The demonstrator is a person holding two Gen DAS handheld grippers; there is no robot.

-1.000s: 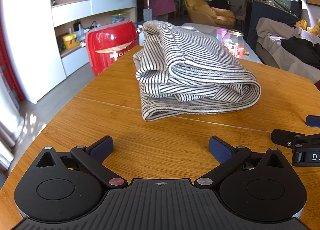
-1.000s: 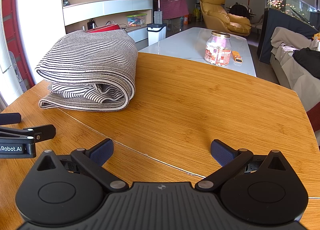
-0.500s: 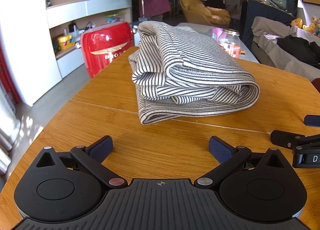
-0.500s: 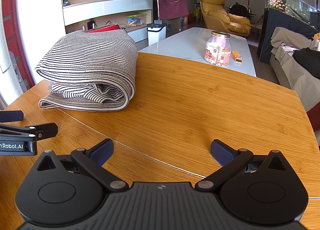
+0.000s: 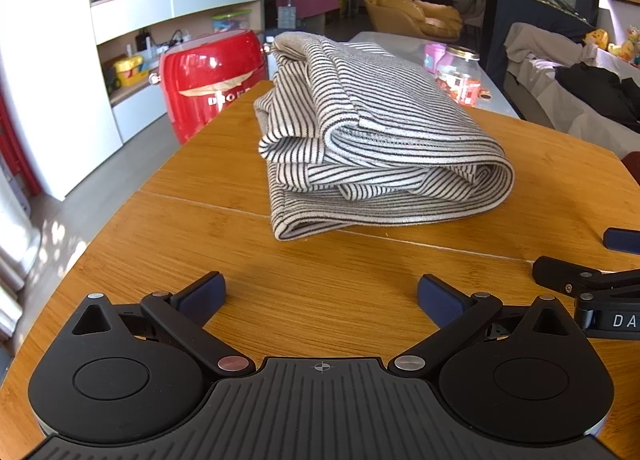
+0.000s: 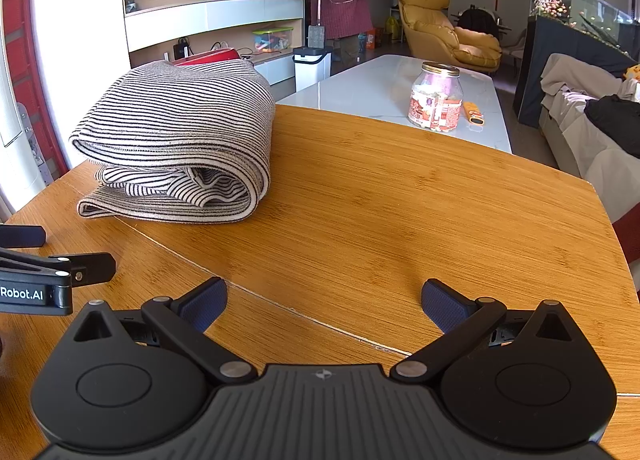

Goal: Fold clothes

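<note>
left tool (image 5: 321, 294) hovering low over table (image 5: 192, 179), spread wide, empty | right tool (image 6: 323, 298) likewise | folded striped garment (image 5: 372, 139) lying ahead, untouched

The black body of the left gripper (image 6: 36, 292), seen at the edge of the right wrist view, carries white lettering reading "Robot.AI". In the left wrist view the black body of the right gripper (image 5: 616, 320) shows the white letters "DA" before the frame cuts them off. The glossy red rounded appliance (image 5: 212, 79) beyond the table bears pale raised letters, partly hidden, reading about "DROE".
</note>
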